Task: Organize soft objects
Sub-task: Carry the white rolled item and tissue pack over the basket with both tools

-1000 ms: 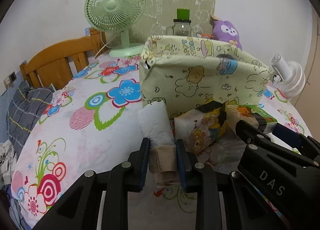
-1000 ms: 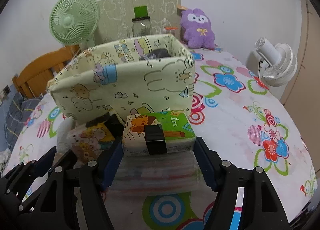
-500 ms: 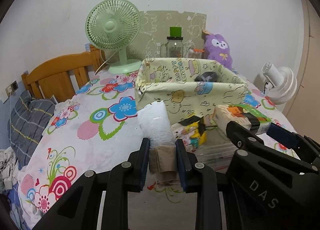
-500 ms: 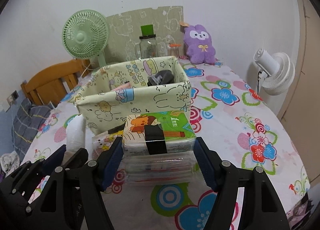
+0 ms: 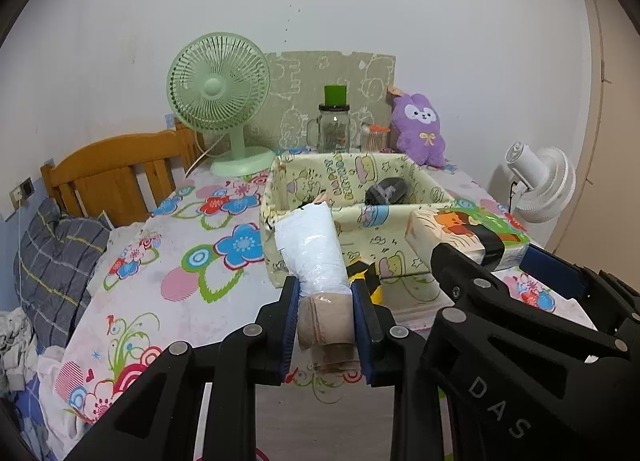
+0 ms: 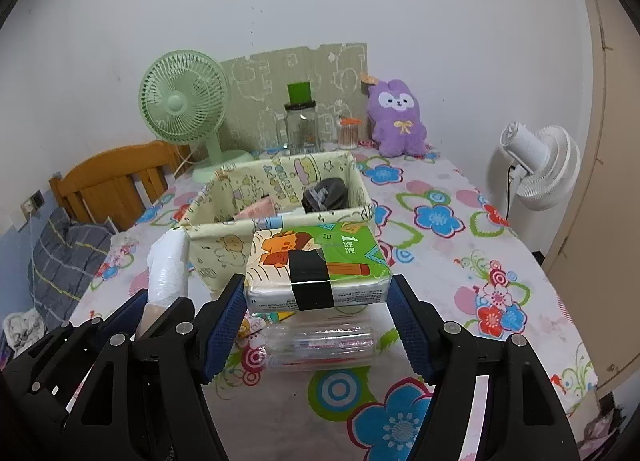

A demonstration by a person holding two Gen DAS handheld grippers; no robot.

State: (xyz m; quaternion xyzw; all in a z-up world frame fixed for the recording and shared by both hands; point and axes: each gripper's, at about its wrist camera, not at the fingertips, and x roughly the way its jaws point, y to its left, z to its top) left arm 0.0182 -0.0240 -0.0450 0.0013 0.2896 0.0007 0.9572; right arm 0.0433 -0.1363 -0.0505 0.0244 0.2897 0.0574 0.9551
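Observation:
My left gripper [image 5: 325, 293] is shut on a roll of white and beige soft cloth wrapped in clear plastic [image 5: 316, 257], held up off the table. The same roll [image 6: 168, 273] shows at the left of the right wrist view. My right gripper [image 6: 318, 301] is shut on a green tissue pack with a black tape band [image 6: 316, 265], lifted above the table; that tissue pack [image 5: 464, 233] appears at the right of the left wrist view. Just beyond both stands a pale yellow cartoon-print fabric basket [image 6: 224, 249], holding a dark rolled item [image 6: 324, 195] and a pink item [image 6: 256, 209].
A clear plastic pouch [image 6: 324, 345] and a yellow cartoon pack [image 5: 362, 273] lie on the flowered tablecloth below the grippers. At the back stand a green fan [image 5: 220, 101], a glass jar [image 5: 334, 129] and a purple plush [image 6: 396, 117]. A white fan [image 6: 536, 169] is at right, a wooden chair [image 5: 116, 177] at left.
Both grippers have risen with their loads, so the basket's inside now shows from above. The clear pouch and yellow pack have stayed on the table below.

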